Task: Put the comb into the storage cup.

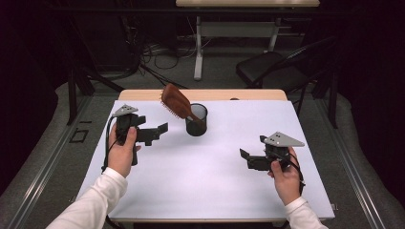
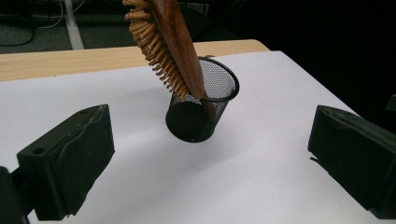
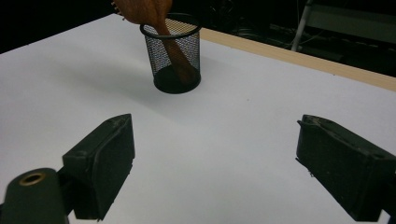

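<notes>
Both tongs hang wide open and empty over the white counter (image 1: 200, 176): the left tongs (image 1: 160, 131) at nine o'clock of the black mesh cup (image 1: 197, 120), near it, the right tongs (image 1: 247, 157) off at four o'clock, well apart. The wooden hairbrush (image 1: 174, 102) stands handle-down in the cup, leaning on its rim toward ten o'clock, bristled head free for a grasp.

Hidden and cropped parts

The hairbrush (image 2: 170, 51) head is cut off by the top edge in both gripper views; its handle end is veiled behind the mesh of the cup (image 2: 201, 114), and its contact with the cup's bottom cannot be told.
</notes>
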Demonstrator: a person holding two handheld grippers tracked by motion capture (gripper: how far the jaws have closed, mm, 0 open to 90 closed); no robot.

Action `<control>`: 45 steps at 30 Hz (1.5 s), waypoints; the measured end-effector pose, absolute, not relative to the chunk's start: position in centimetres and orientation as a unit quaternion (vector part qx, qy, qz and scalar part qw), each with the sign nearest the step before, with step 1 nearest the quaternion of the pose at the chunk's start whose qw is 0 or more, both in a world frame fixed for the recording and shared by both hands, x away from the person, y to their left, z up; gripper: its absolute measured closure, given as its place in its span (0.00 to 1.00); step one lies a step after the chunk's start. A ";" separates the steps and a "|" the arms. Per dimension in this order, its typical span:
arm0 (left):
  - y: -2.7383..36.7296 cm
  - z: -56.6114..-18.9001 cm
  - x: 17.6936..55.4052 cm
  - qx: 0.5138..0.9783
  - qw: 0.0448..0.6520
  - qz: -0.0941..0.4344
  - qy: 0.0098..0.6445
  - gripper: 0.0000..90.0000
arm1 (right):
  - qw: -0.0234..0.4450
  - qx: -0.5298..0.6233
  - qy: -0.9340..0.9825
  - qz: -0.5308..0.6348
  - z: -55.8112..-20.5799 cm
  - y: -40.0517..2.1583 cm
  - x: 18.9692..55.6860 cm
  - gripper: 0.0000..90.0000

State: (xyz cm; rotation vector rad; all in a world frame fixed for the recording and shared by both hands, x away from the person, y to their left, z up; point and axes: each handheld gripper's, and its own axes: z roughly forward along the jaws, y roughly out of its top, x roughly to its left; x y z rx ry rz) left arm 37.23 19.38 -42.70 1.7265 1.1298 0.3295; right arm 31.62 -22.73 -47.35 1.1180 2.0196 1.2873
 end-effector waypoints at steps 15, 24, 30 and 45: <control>21.2 -46.0 35.2 0.707 0.508 0.122 0.476 0.00 | 0.248 0.428 0.733 0.467 -48.3 -24.2 31.2 0.12; 22.2 -47.5 34.5 0.686 0.527 0.114 0.488 0.00 | 0.250 0.433 0.732 0.462 -49.1 -24.5 31.2 0.12; 22.4 -48.6 34.0 0.683 0.531 0.116 0.487 0.00 | 0.251 0.433 0.733 0.461 -49.4 -24.5 31.0 0.12; 22.7 -50.6 33.3 0.691 0.524 0.124 0.482 0.00 | 0.251 0.435 0.736 0.454 -50.3 -24.3 30.9 0.12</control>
